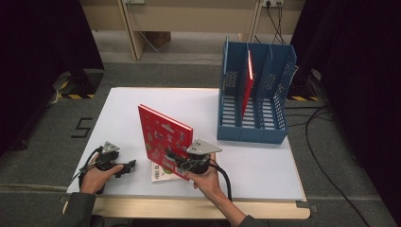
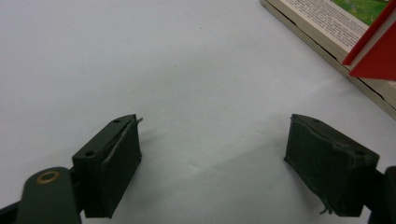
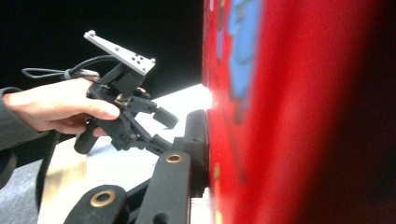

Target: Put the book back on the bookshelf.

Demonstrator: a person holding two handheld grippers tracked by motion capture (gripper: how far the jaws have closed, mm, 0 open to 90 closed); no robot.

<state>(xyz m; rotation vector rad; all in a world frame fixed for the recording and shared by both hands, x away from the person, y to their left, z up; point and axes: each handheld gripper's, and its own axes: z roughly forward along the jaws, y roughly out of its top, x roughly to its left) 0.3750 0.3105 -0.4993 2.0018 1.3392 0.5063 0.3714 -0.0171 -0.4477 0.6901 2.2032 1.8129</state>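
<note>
A thin red hardcover book with small pictures printed on its cover (image 1: 163, 137) stands upright on its lower edge near the front middle of the white desk (image 1: 142, 101), its cover turned toward the left. The right gripper (image 1: 182, 163) has its jaws closed on the book's lower near corner; in the right gripper view one black jaw presses flat against the red cover (image 3: 289, 116). Under that corner lies a second, flat book with a pale cover, printed text and a green picture (image 1: 161, 172), and the left gripper view shows the red corner just above it.

The left gripper (image 1: 126, 168) rests low over the desk to the left of both books, its jaws spread wide with nothing but bare white desk between them.

At the far right of the desk stands a blue plastic file rack with slotted dividers (image 1: 279, 75), with another red book (image 1: 248, 85) leaning upright in its middle compartment. Grey carpet, dark curtains and trailing cables surround the desk.
</note>
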